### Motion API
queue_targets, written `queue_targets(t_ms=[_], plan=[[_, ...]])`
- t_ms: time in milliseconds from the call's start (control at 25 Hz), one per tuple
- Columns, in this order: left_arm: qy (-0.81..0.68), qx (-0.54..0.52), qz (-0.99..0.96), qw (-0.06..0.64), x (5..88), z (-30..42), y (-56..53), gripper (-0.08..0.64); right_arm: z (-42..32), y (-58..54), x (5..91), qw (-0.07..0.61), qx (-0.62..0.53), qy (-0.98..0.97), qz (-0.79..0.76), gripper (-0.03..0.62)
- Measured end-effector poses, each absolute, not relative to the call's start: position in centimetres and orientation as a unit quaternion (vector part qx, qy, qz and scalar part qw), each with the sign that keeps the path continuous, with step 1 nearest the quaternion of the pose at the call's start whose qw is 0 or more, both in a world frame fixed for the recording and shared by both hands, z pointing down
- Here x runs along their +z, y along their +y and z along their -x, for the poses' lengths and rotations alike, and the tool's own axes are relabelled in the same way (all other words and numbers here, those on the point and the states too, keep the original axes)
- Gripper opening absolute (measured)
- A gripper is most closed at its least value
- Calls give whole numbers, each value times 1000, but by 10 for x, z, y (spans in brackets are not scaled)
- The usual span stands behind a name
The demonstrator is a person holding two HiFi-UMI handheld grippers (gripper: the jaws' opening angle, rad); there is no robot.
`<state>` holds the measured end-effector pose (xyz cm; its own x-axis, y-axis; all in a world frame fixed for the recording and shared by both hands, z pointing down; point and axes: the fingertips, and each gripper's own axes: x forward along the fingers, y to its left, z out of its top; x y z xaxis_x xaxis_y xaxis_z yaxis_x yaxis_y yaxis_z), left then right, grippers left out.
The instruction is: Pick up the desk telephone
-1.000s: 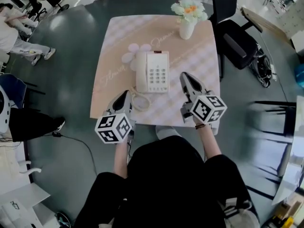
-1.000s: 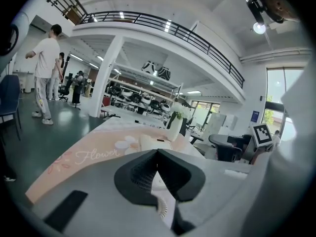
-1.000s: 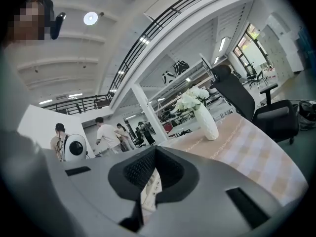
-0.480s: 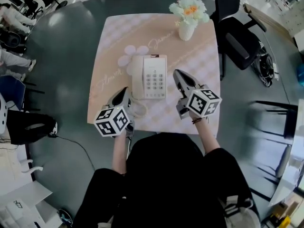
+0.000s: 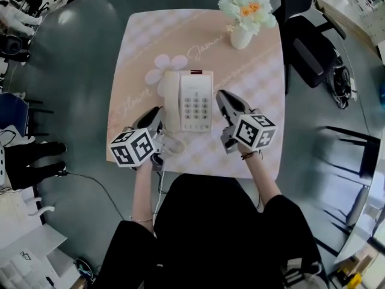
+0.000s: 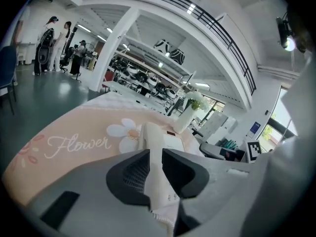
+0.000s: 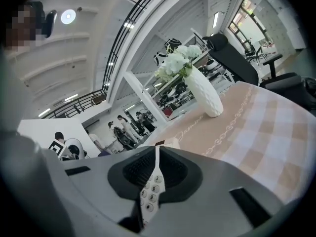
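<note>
1. The cream push-button desk telephone (image 5: 189, 101) is sitting mid-table on the pink checked tablecloth (image 5: 258, 83), between both grippers.
2. The left gripper (image 5: 158, 113) has just been opening its jaws slightly, with nothing between them; the right gripper (image 5: 221, 96) is pressing its jaws together, empty.
3. An uneven lift is risking the handset (image 5: 171, 98) tipping off.
4. The white ribbed vase (image 5: 242, 38) is holding white-and-orange flowers (image 5: 248, 8).

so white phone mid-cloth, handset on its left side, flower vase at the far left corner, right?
No: the head view shows the flower vase at the far right corner of the cloth. The phone and handset are as you say.
</note>
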<state>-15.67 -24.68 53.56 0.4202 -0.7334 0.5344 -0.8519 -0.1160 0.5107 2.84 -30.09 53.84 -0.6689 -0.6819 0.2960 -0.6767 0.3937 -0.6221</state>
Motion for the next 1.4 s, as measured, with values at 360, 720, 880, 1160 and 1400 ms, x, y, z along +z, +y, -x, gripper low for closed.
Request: queue_targets(t_ms=[360,720,880,1160,1400], plan=[[-491,46,-749,442,554,151,-276,257,-21,-325,563,6,-431,798,422,151],[-421,40,-745,515,577,130,-285,318,-13,-327,593,-18,-519,753,404,238],[-401,41,-738,541,587,128,-282,319,-8,-322,602,-42,-543,743,390,239],[-376,73,-743,549,596,120,-277,319,1,-319,610,-77,-561,739,365,239],[-373,80,-742,552,597,120,-277,319,11,-313,612,-54,-619,714,321,210]])
